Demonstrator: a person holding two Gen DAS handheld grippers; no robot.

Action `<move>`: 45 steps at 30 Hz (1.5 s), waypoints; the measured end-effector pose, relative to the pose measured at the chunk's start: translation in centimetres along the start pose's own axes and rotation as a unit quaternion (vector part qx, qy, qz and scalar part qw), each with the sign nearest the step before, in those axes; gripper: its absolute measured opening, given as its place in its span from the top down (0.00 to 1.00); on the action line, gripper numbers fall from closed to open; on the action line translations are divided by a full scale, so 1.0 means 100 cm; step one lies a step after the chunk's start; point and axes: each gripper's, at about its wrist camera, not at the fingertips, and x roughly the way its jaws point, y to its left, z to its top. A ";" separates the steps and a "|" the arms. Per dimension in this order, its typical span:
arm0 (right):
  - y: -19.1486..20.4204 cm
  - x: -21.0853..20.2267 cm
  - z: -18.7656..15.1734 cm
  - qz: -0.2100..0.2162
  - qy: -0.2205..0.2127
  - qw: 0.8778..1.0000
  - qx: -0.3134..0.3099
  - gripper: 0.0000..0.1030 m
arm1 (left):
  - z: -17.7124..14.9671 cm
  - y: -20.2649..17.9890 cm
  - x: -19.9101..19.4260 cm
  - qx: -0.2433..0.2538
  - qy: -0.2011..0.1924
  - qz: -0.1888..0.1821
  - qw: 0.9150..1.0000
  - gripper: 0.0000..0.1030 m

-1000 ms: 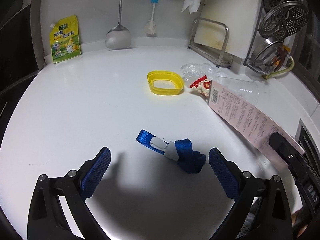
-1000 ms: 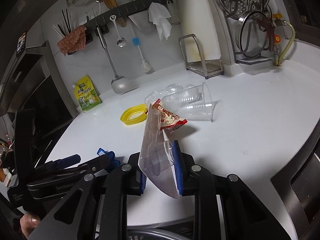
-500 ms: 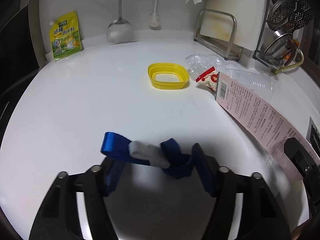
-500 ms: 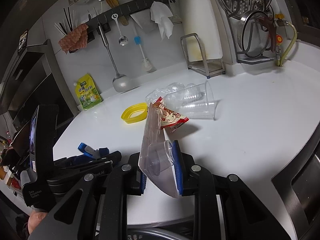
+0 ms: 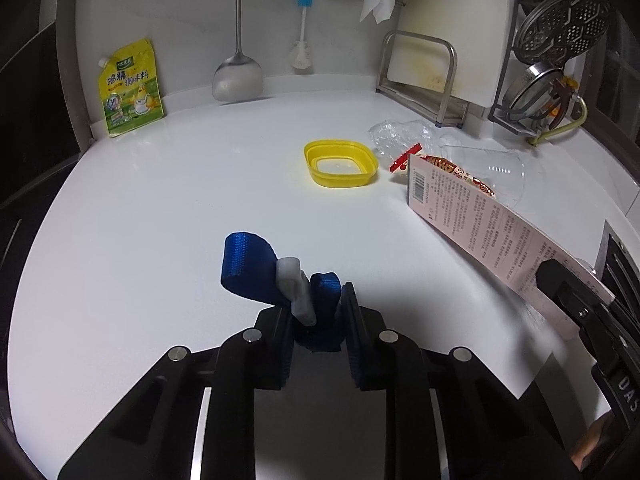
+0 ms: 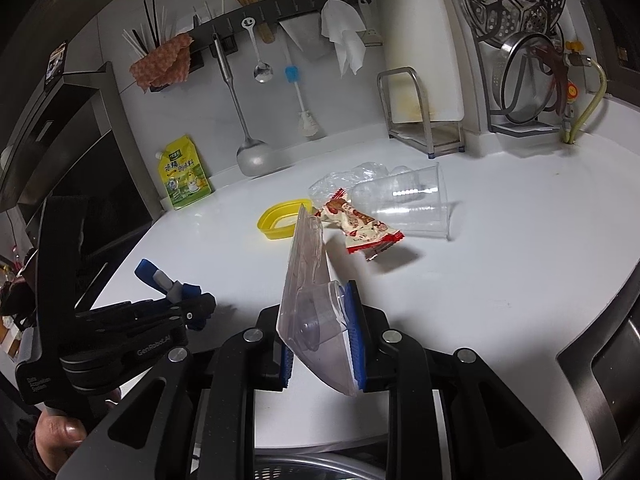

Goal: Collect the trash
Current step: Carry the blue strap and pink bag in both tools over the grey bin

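- The left claw clenches a blue strap, hiding the strap's bunched end.
- The right claw grips clear packaging, whose lower edge is hidden; behind it a yellow lid is partly hidden.

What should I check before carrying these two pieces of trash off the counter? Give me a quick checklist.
1. left gripper shut on the blue strap: ok.
2. Strap lifted off the counter: ok.
3. right gripper shut on the blister pack: ok.
4. Pack's far end free of the snack wrapper and clear cup: cannot tell.
5. Bin in view: not ok.
6. Trash still left: yellow lid, wrapper, cup.
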 end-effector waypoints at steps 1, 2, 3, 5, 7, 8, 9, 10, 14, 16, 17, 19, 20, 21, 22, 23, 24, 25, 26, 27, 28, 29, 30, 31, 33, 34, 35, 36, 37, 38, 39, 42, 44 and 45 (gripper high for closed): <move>0.002 0.000 0.000 0.001 0.000 1.000 0.000 0.79 | -0.001 0.002 -0.003 0.001 -0.002 -0.001 1.000 0.79; 0.005 -0.001 -0.001 0.001 0.000 1.000 -0.001 0.79 | -0.002 0.005 -0.008 0.004 -0.004 -0.002 1.000 0.79; 0.008 -0.003 -0.001 0.001 0.000 1.000 -0.002 0.79 | -0.002 0.007 -0.012 0.006 -0.008 -0.003 1.000 0.79; 0.013 -0.006 -0.003 0.002 -0.002 1.000 -0.004 0.79 | -0.005 0.012 -0.020 0.009 -0.014 -0.004 1.000 0.79; 0.019 -0.009 -0.005 0.001 -0.001 1.000 -0.005 0.79 | -0.008 0.016 -0.027 0.013 -0.019 -0.004 1.000 0.79; 0.021 -0.010 -0.006 0.001 0.000 1.000 -0.005 0.79 | -0.009 0.019 -0.031 0.014 -0.020 -0.005 1.000 0.79; 0.023 -0.011 -0.007 0.001 0.000 1.000 -0.004 0.79 | -0.011 0.021 -0.033 0.015 -0.020 -0.007 1.000 0.79; 0.025 -0.013 -0.008 0.001 0.001 1.000 -0.004 0.79 | -0.012 0.023 -0.035 0.014 -0.020 -0.008 1.000 0.79; 0.032 -0.021 -0.015 0.000 0.001 1.000 0.001 0.79 | -0.018 0.028 -0.047 0.015 -0.024 -0.014 0.999 0.79; 0.036 -0.027 -0.019 -0.002 0.001 1.000 0.002 0.79 | -0.021 0.029 -0.053 0.017 -0.027 -0.017 0.999 0.79; 0.037 -0.029 -0.020 -0.003 0.001 1.000 0.003 0.79 | -0.023 0.029 -0.057 0.019 -0.029 -0.018 0.999 0.79; 0.039 -0.037 -0.024 -0.005 0.000 1.000 0.004 0.79 | -0.027 0.028 -0.063 0.024 -0.032 -0.019 0.999 0.79; 0.041 -0.040 -0.026 -0.007 0.000 1.000 0.005 0.79 | -0.029 0.028 -0.066 0.026 -0.033 -0.020 0.999 0.79; 0.041 -0.043 -0.027 -0.008 -0.001 1.000 0.006 0.79 | -0.031 0.027 -0.069 0.028 -0.033 -0.022 0.999 0.79; 0.042 -0.046 -0.029 -0.009 -0.002 1.000 0.007 0.79 | -0.033 0.027 -0.071 0.029 -0.033 -0.022 0.999 0.79; 0.043 -0.050 -0.031 -0.010 -0.003 1.000 0.008 0.80 | -0.036 0.026 -0.073 0.031 -0.033 -0.024 0.999 0.79; 0.043 -0.054 -0.033 -0.011 -0.003 1.000 0.009 0.80 | -0.038 0.025 -0.076 0.033 -0.032 -0.026 0.999 0.79; 0.044 -0.059 -0.036 -0.013 -0.004 1.000 0.011 0.80 | -0.041 0.023 -0.079 0.035 -0.032 -0.028 0.998 0.79; 0.044 -0.062 -0.037 -0.015 -0.004 1.000 0.011 0.80 | -0.044 0.022 -0.081 0.038 -0.032 -0.030 0.998 0.79; 0.044 -0.067 -0.041 -0.018 -0.004 1.000 0.012 0.80 | -0.047 0.020 -0.084 0.041 -0.033 -0.032 0.998 0.79; 0.045 -0.072 -0.044 -0.019 -0.004 1.000 0.013 0.80 | -0.049 0.018 -0.087 0.043 -0.033 -0.033 0.998 0.79; 0.045 -0.076 -0.046 -0.021 -0.004 1.000 0.014 0.80 | -0.052 0.016 -0.090 0.045 -0.034 -0.036 0.998 0.79; 0.045 -0.079 -0.048 -0.022 -0.004 1.000 0.015 0.80 | -0.055 0.015 -0.092 0.047 -0.034 -0.038 0.998 0.79; 0.045 -0.084 -0.052 -0.024 -0.004 1.000 0.016 0.80 | -0.057 0.013 -0.094 0.049 -0.034 -0.040 0.997 0.79; 0.046 -0.091 -0.056 -0.027 -0.005 0.999 0.017 0.80 | -0.063 0.009 -0.099 0.054 -0.034 -0.043 0.997 0.79; 0.047 -0.095 -0.058 -0.028 -0.005 0.999 0.017 0.80 | -0.066 0.007 -0.102 0.056 -0.034 -0.045 0.997 0.79; 0.048 -0.100 -0.061 -0.029 -0.006 0.999 0.017 0.80 | -0.069 0.004 -0.105 0.058 -0.034 -0.047 0.997 0.79; 0.048 -0.104 -0.063 -0.031 -0.007 0.999 0.017 0.80 | -0.072 0.002 -0.108 0.060 -0.035 -0.048 0.996 0.79; 0.049 -0.109 -0.066 -0.032 -0.008 0.999 0.018 0.80 | -0.075 0.001 -0.110 0.062 -0.035 -0.049 0.996 0.79; 0.050 -0.112 -0.068 -0.032 -0.009 0.999 0.018 0.80 | -0.079 -0.001 -0.113 0.065 -0.035 -0.051 0.996 0.79; 0.051 -0.117 -0.072 -0.034 -0.009 0.999 0.018 0.80 | -0.081 -0.003 -0.115 0.067 -0.035 -0.052 0.996 0.79; 0.051 -0.128 -0.081 -0.037 -0.011 0.999 0.022 0.80 | -0.089 -0.008 -0.120 0.071 -0.031 -0.056 0.995 0.79; 0.052 -0.135 -0.086 -0.038 -0.013 0.999 0.025 0.80 | -0.094 -0.011 -0.125 0.073 -0.031 -0.058 0.995 0.79; 0.052 -0.140 -0.089 -0.038 -0.014 0.999 0.027 0.80 | -0.096 -0.012 -0.127 0.075 -0.031 -0.058 0.995 0.79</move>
